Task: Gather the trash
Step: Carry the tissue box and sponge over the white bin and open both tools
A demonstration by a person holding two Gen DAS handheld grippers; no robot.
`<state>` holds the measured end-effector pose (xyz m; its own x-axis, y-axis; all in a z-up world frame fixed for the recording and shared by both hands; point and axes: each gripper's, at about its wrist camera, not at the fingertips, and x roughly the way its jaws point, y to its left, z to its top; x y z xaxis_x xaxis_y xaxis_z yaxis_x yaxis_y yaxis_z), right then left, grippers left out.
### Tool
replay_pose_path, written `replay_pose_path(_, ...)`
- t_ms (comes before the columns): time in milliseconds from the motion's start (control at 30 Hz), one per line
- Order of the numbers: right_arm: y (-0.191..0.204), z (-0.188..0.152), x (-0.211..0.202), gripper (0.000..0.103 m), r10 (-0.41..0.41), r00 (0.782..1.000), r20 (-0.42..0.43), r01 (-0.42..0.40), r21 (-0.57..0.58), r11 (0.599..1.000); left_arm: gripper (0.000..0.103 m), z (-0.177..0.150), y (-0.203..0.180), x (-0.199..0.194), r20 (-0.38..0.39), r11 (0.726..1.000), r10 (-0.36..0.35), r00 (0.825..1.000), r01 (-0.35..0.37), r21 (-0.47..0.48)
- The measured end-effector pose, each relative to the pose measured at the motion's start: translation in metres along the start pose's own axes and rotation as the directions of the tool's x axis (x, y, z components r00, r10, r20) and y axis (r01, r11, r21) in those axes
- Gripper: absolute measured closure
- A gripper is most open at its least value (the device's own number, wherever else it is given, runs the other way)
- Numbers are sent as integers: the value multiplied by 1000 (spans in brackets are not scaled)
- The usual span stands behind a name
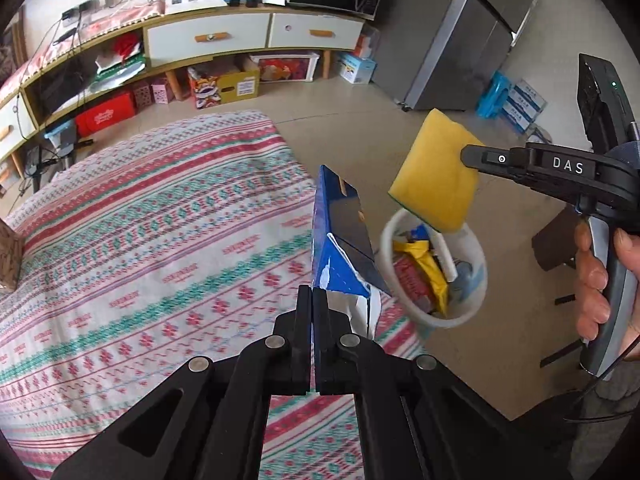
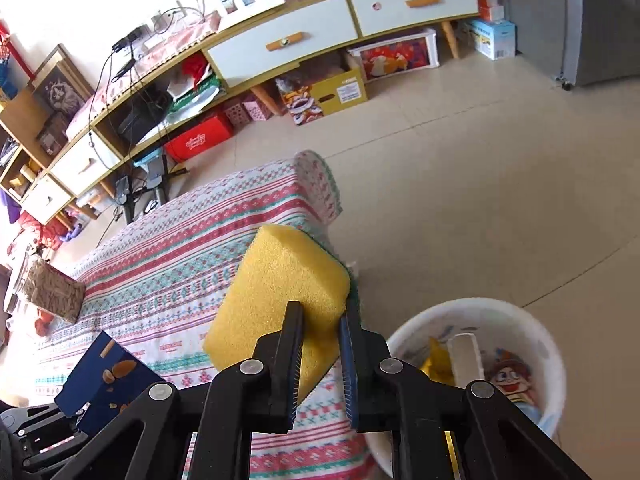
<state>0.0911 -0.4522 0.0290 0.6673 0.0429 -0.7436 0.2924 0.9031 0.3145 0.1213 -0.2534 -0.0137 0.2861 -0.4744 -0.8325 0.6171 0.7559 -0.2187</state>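
Note:
My left gripper (image 1: 312, 292) is shut on a torn blue carton (image 1: 340, 232), held up over the patterned table edge; the same blue carton (image 2: 104, 380) shows at the lower left of the right wrist view. My right gripper (image 2: 322, 310) is shut on a yellow sponge (image 2: 276, 292) with a green scouring side. From the left wrist view, the yellow sponge (image 1: 434, 172) hangs above a white trash bucket (image 1: 478, 280) with the right gripper (image 1: 466, 156) pinching its edge. The white trash bucket (image 2: 532, 320) stands on the floor beside the table and holds several pieces of rubbish.
The table wears a red, green and white patterned cloth (image 1: 140, 240). A brown woven box (image 2: 54, 294) stands at its far left. A long low cabinet (image 1: 208, 36) with boxes beneath runs along the wall, a grey fridge (image 1: 468, 40) stands at right. A person's hand (image 1: 600, 276) grips the right handle.

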Motion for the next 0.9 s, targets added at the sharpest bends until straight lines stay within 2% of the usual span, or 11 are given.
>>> replay_pose_path(233,-60,-8,-24,87,-139,990,12,138,23,990,103,1,-76,46,-40,992,-124,992,125,18)
replay_pose_path(400,-87,-14,-27,87,-299,954,7,299,-28,954,103,5,-122,76,-72,986,-155,985,159,49)
replay_pose_path(633,-109,-23,-13,87,-351,935,-54,348,-67,935,103,5,-148,114,-103,990,-111,988,119,77)
replay_pose_path(833,-114,-26,1,87,-402,912,-79,393,-109,913,103,3,-146,131,-106,996,-56,993,62,56)
replay_pose_path(900,-113,-26,3,87,-401,913,-79,391,-116,913,103,3,-144,134,-104,997,-39,994,45,55)
